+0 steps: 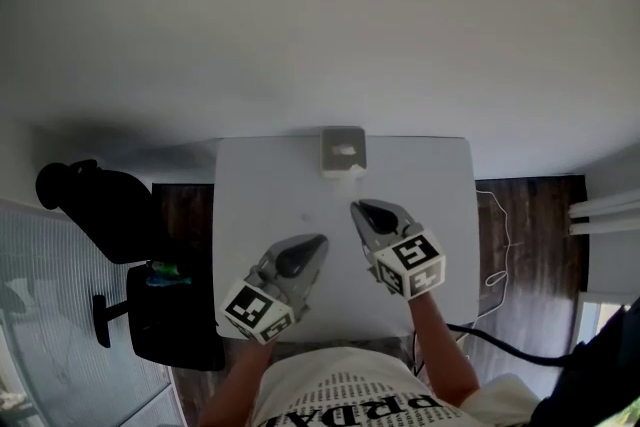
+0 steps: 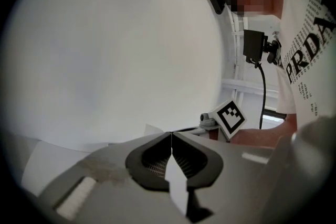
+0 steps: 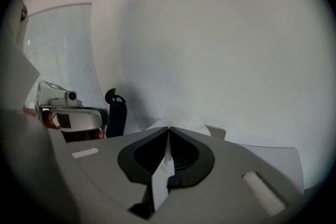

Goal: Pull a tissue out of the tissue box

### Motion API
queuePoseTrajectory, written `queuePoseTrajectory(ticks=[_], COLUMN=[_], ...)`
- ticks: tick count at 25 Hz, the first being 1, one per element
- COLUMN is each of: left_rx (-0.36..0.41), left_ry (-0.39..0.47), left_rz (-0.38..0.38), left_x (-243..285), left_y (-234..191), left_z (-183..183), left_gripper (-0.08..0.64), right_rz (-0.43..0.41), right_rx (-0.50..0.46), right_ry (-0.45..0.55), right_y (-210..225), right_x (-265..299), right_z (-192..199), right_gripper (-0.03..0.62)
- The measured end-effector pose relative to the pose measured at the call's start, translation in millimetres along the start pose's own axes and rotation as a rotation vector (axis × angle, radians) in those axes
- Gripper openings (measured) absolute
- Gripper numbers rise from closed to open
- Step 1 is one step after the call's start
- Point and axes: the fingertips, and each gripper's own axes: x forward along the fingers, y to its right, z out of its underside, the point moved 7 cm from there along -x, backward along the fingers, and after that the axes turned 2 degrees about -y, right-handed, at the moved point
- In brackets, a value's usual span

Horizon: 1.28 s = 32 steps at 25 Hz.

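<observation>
Left gripper and right gripper: grey plastic shells, tapered to a point. Black ribbed pads inside the jaws. Each carries a white marker cube with black square patterns. Person wears a white top with black dotted lettering. A black box with a black cable sits in front of the top.

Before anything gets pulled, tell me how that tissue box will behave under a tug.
The tissue box looks small with nothing holding it down, so it is probably light and may slide or lift. The tissue poking from its top looks crumpled, so likely floppy and tearable.
</observation>
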Motion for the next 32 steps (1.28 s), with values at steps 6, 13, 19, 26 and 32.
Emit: queuePoseTrajectory(ticks=[6,13,19,26,32], left_rx=[0.011,0.038,0.069,0.069,0.067], left_ry=[0.017,0.045,0.064,0.06,0.059], left_rz=[0.019,0.047,0.052,0.057,0.059], left_x=[-13,-16,-14,-13,-11], left_y=[28,44,48,50,51], left_z=[-8,-25,-39,-41,-37], left_gripper=[-0.006,-0.006,-0.006,-0.006,-0.006], right_rz=[-0.022,-0.02,-0.01,-0.001,-0.006], right_rx=[0.016,-0.021,-0.033,-0.042,-0.063], right_ry=[0.029,0.074,0.114,0.12,0.113], right_y=[-33,-59,-62,-64,-66], right_x=[-40,-71,-83,-85,-85], right_z=[-4,-24,-37,-38,-33], right_gripper=[0.008,0.008,0.008,0.008,0.008])
